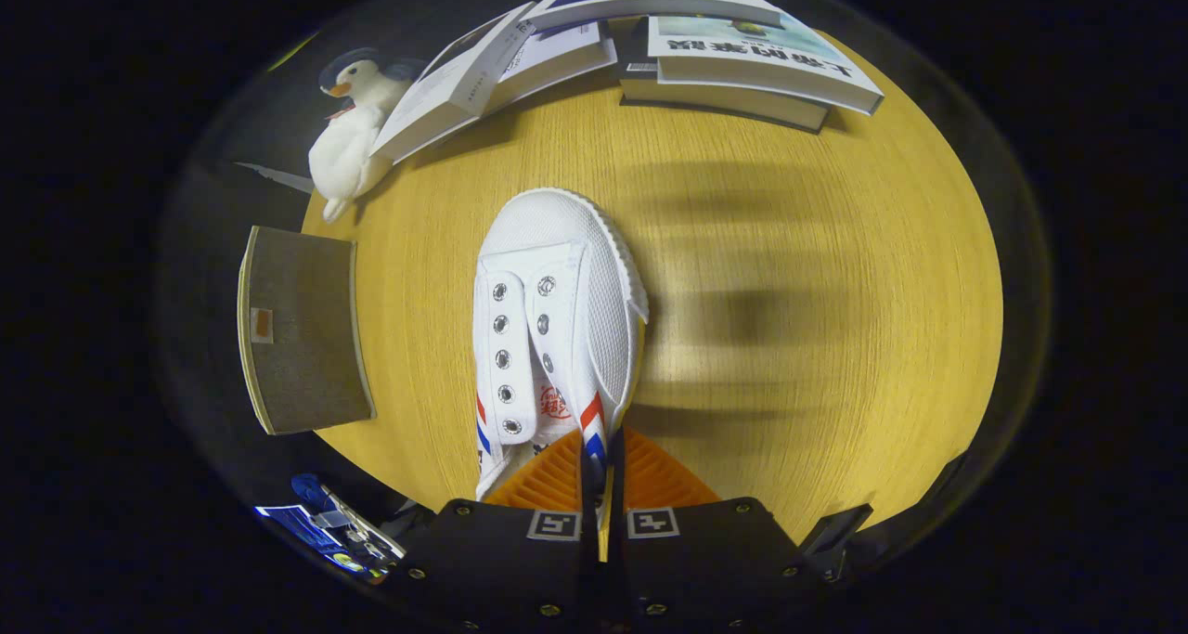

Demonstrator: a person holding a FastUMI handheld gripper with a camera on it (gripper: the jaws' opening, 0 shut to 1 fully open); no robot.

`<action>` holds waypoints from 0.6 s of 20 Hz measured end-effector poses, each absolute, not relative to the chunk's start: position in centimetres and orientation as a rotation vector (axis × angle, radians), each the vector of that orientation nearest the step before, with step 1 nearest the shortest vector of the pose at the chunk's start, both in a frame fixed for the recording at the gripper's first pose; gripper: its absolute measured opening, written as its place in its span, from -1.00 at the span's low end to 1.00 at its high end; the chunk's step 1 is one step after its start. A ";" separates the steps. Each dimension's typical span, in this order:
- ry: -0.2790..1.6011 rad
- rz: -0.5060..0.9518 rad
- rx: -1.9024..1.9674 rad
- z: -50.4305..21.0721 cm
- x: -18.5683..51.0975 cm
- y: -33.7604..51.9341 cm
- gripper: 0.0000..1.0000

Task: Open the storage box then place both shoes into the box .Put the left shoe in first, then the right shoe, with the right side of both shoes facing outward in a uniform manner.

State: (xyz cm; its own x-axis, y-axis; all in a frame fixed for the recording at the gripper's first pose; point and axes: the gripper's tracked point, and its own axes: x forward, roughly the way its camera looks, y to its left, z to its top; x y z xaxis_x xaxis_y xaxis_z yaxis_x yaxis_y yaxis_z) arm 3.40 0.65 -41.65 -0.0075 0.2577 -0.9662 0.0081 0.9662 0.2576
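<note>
Pinching the white canvas shoe [557,328] by its side wall, the gripper [601,462] is aligned with the shoe's long axis, toe pointed away.

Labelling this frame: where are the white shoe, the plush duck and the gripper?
white shoe [557,281]: gripper view, toe upper.
plush duck [345,147]: gripper view, body.
gripper [601,462]: gripper view, between the jaws, shut on the shoe's side wall.

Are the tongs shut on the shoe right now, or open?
Shut on it: the tongs pinch the white shoe's side wall at the striped part, their fingers nearly together.
</note>
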 end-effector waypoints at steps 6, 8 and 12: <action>1.509 0.261 0.145 -35.8 4.6 3.9 -0.92; 1.489 0.292 0.138 -33.7 5.0 5.7 -0.92; 1.455 0.351 0.121 -30.5 5.7 9.5 -0.92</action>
